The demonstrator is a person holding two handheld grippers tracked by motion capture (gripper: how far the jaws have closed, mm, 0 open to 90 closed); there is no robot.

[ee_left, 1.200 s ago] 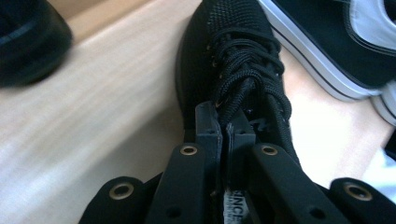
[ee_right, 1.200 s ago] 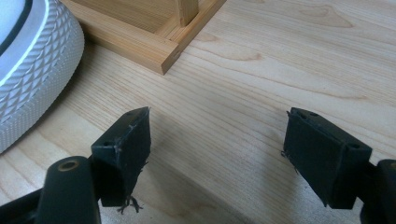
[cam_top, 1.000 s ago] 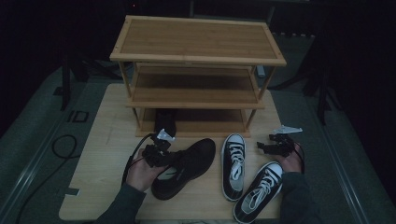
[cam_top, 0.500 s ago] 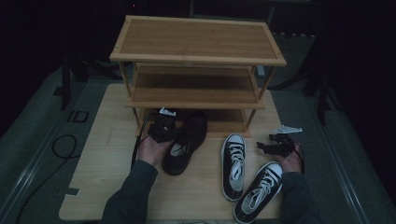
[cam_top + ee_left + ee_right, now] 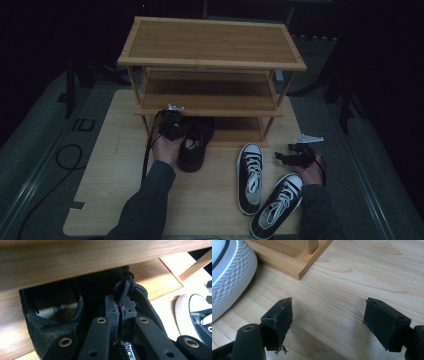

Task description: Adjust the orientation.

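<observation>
Pinching black shoe (image 5: 62, 312) between left tool (image 5: 120, 311) jaws

Shoe rack (image 5: 212, 42): pale wood, visible straight grain, smooth with a low sheen on the shelves.

Table (image 5: 117, 165): light wood board, wavy grain lines clear in the right gripper view, matt and smooth.

Black shoe (image 5: 195, 145): dark woven cloth upper, matt; braided cloth lace (image 5: 125, 288) slightly fuzzy; pale insole with printed letters.

Black-and-white sneakers (image 5: 249, 175): canvas-like cloth, white rubbery toe cap; the sole edge (image 5: 229, 277), upper left of the right gripper view, shows a raised diamond texture, off-white, matt.

Right gripper (image 5: 328, 322): black matt plastic-looking jaws, pads frayed at the edges. Left gripper (image 5: 120, 312): same black matt finish, brass-coloured metal rivets.

Sleeve (image 5: 145, 205): grey knit cloth, soft.
</observation>
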